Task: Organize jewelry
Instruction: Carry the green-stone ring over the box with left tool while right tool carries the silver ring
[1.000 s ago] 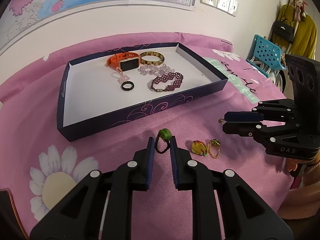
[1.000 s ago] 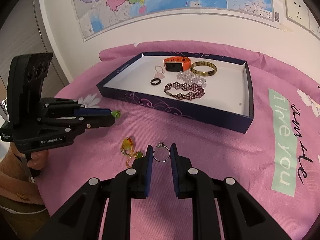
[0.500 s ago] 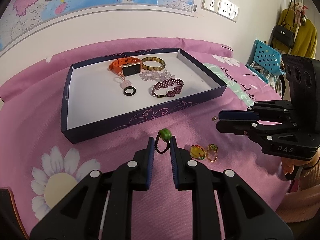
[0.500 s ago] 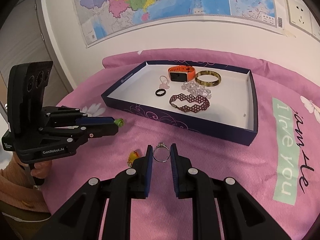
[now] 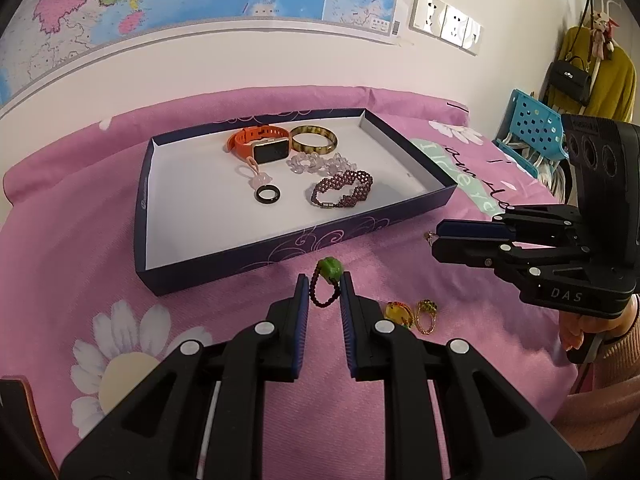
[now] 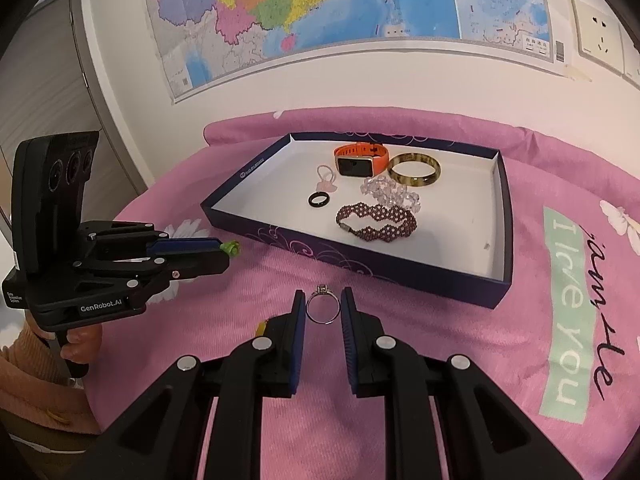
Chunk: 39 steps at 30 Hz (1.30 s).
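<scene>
Tray point(image 5: 256, 254) nearer; rings point(image 5: 326, 286) between tongs.

A home room — a wall map point(image 6: 304, 16) above the floral pink cloth point(image 5: 80, 240), a handbag point(image 5: 568, 80) and coat point(image 5: 616, 80) hanging right of the map.

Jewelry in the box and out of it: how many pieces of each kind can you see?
Rings: 5 (black ring, green-bead ring, silver ring, two gold rings)
Bracelets: 3 (gold bangle, clear crystal bracelet, maroon beaded bracelet)
Watches: 1 (orange smartwatch)
Pink charm loops: 1
Total: 10
</scene>
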### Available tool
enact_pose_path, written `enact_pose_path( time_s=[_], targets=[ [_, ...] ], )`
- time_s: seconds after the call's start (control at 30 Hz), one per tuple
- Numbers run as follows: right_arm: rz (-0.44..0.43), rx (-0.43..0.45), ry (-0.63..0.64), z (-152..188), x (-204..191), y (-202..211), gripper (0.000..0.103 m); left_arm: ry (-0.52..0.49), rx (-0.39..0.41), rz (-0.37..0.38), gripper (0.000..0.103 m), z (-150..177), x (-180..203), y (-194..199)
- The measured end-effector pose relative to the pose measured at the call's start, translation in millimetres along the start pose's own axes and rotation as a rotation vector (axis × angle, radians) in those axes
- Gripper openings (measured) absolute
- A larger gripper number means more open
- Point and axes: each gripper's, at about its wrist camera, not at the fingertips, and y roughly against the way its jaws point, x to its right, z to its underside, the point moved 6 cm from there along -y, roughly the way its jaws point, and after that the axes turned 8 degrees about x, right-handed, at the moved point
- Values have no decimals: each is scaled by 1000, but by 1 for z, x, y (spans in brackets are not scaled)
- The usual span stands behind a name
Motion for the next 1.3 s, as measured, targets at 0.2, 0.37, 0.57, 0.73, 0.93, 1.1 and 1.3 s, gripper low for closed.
enact_pose_path(
  time_s=[0.2,0.37,0.57,0.73,0.93,1.1,1.3],
  targets=[
    [0,5,4,-4,1,-1,16,-3,9,1,16,-4,-1,1],
    [0,12,8,-7,1,-1,16,-4,15,-2,16,-7,-1,2],
    [0,17,15,-13,1,-3,16,-9,26,-9,16,-13,-2,1],
    [6,30,20,-21,4,-4,16,-12,36,-18,16,-18,-5,0],
    [9,39,21,-31,9,-9,16,-16,43,-31,16,-25,-8,-4],
    [10,39,20,-35,11,-15,16,-13,40,-34,16,-29,-11,-9],
    [17,35,20,-40,15,-22,16,-5,34,-32,16,-34,-13,-16]
  ],
)
